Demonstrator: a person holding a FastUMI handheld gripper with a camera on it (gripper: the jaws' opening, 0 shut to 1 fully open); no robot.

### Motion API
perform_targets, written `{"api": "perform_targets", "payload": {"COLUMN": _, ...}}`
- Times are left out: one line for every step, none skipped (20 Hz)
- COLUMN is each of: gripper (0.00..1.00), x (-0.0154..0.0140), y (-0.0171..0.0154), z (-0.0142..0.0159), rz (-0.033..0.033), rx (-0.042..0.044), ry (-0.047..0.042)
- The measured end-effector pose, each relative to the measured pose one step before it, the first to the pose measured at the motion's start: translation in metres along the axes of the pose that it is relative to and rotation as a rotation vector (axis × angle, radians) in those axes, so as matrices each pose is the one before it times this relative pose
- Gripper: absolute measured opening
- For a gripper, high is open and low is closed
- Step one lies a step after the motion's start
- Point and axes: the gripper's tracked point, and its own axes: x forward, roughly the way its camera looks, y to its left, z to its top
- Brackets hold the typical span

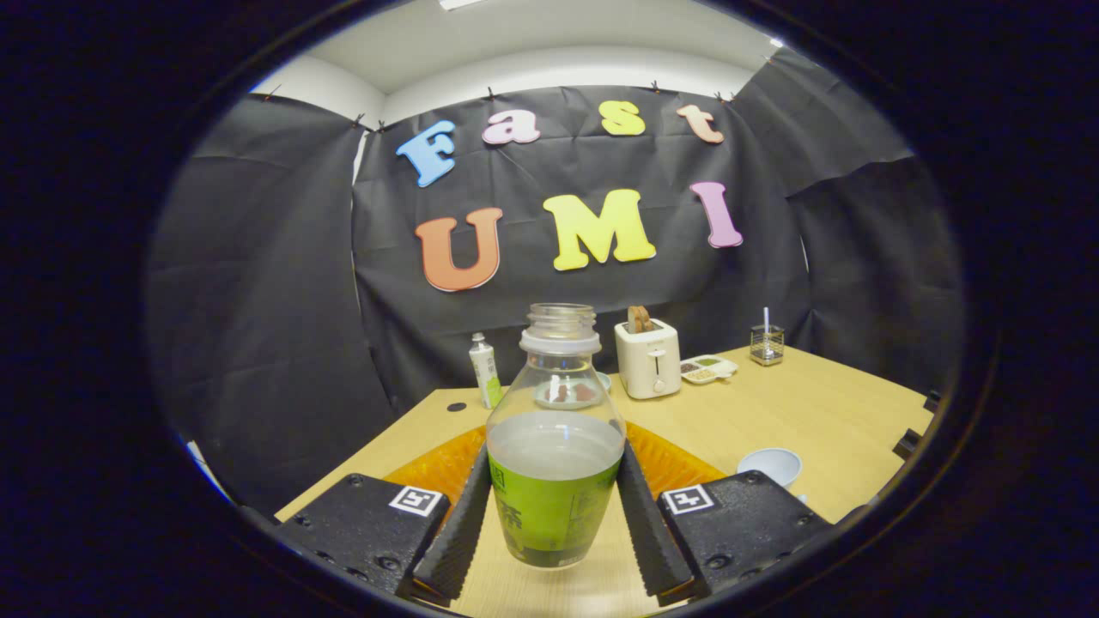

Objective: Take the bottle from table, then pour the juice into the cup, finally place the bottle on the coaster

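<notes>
Hand-held gripper [554, 506] is clamping the juice bottle [555, 455] between its two fingers, both pressing on the green-labelled lower body from either side, and I am holding it upright with its long axis standing vertical and its open, capless neck at the top. Pale juice is filling the bottle to about the shoulder, level across, so I am judging the bottle to be barely tilted, if at all. Its base appears to be hanging just clear of the tabletop [798, 403], though I cannot tell that for certain.

The relation that matters now is where the cup lies: the pale blue cup [771, 465] is sitting on the tabletop to the right of my fingers and a little ahead of them, near but not touching. The pour will, in my judgement, call for carrying the bottle rightward and tipping its neck toward that rim. The orange coaster [446, 463] is lying directly behind the bottle, spreading out on both sides just beyond my fingers, ready for the final set-down.

Farther back, a white toaster [648, 359], a small snack tray [708, 369] and a glass holder [767, 345] are standing well apart from the work.
</notes>
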Motion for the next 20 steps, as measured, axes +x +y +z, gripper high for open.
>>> {"api": "perform_targets", "payload": {"gripper": 0.79, "x": 0.00308, "y": -0.00253, "z": -0.00026, "rz": 0.00494, "rx": 0.02173, "ry": -0.00014}}
{"api": "perform_targets", "payload": {"gripper": 0.79, "x": 0.00339, "y": -0.00465, "z": 0.0006, "rz": 0.00466, "rx": 0.02964, "ry": -0.00279}}
{"api": "perform_targets", "payload": {"gripper": 0.79, "x": 0.003, "y": -0.0063, "z": 0.0004, "rz": 0.00505, "rx": 0.03752, "ry": -0.00754}}
{"api": "perform_targets", "payload": {"gripper": 0.79, "x": 0.00487, "y": -0.00763, "z": -0.0004, "rz": 0.00375, "rx": 0.04494, "ry": -0.00033}}
{"api": "perform_targets", "payload": {"gripper": 0.78, "x": 0.00588, "y": -0.00945, "z": -0.00278, "rz": 0.00152, "rx": 0.05749, "ry": 0.00405}}
{"api": "perform_targets", "payload": {"gripper": 0.78, "x": 0.00391, "y": -0.00852, "z": -0.00044, "rz": 0.00846, "rx": 0.06861, "ry": 0.00474}}
{"api": "perform_targets", "payload": {"gripper": 0.78, "x": 0.00341, "y": -0.00475, "z": -0.00091, "rz": 0.01717, "rx": 0.07673, "ry": 0.00504}}
{"api": "perform_targets", "payload": {"gripper": 0.78, "x": 0.0027, "y": -0.00277, "z": 0.00179, "rz": 0.02494, "rx": 0.0756, "ry": 0.00248}}
{"api": "perform_targets", "payload": {"gripper": 0.78, "x": 0.00238, "y": -0.00099, "z": 0.00134, "rz": 0.02023, "rx": 0.06229, "ry": 0.00271}}
{"api": "perform_targets", "payload": {"gripper": 0.78, "x": 0.0029, "y": -0.00057, "z": 0.00255, "rz": 0.0131, "rx": 0.04809, "ry": 0.00348}}
{"api": "perform_targets", "payload": {"gripper": 0.78, "x": 0.00172, "y": -0.00117, "z": 0.00182, "rz": 0.0081, "rx": 0.0406, "ry": 0.00407}}
{"api": "perform_targets", "payload": {"gripper": 0.78, "x": 0.00103, "y": -0.00032, "z": 0.0028, "rz": 0.00855, "rx": 0.0382, "ry": -0.00162}}
{"api": "perform_targets", "payload": {"gripper": 0.78, "x": -0.00137, "y": 0.00019, "z": 0.00127, "rz": 0.00606, "rx": 0.03568, "ry": -0.00328}}
{"api": "perform_targets", "payload": {"gripper": 0.78, "x": 0.00074, "y": -0.00081, "z": 0.00369, "rz": 0.00037, "rx": 0.03548, "ry": -0.00356}}
{"api": "perform_targets", "payload": {"gripper": 0.78, "x": 0.00016, "y": -0.00161, "z": 0.00168, "rz": -0.00308, "rx": 0.0343, "ry": 0.00246}}
{"api": "perform_targets", "payload": {"gripper": 0.78, "x": 0.00099, "y": -0.0003, "z": 0.00169, "rz": 0.00624, "rx": 0.0372, "ry": 0.00483}}
{"api": "perform_targets", "payload": {"gripper": 0.78, "x": -0.00043, "y": -0.00318, "z": 0.00048, "rz": 0.00748, "rx": 0.04217, "ry": 0.00427}}
{"api": "perform_targets", "payload": {"gripper": 0.78, "x": 0.00035, "y": -0.00046, "z": 0.00136, "rz": 0.01308, "rx": 0.04594, "ry": 0.00552}}
{"api": "perform_targets", "payload": {"gripper": 0.78, "x": 0.0014, "y": 0.00138, "z": 0.00094, "rz": 0.01266, "rx": 0.04901, "ry": 0.00312}}
{"api": "perform_targets", "payload": {"gripper": 0.78, "x": 0.00073, "y": -0.00126, "z": 0.0006, "rz": 0.00705, "rx": 0.04934, "ry": 0.00042}}
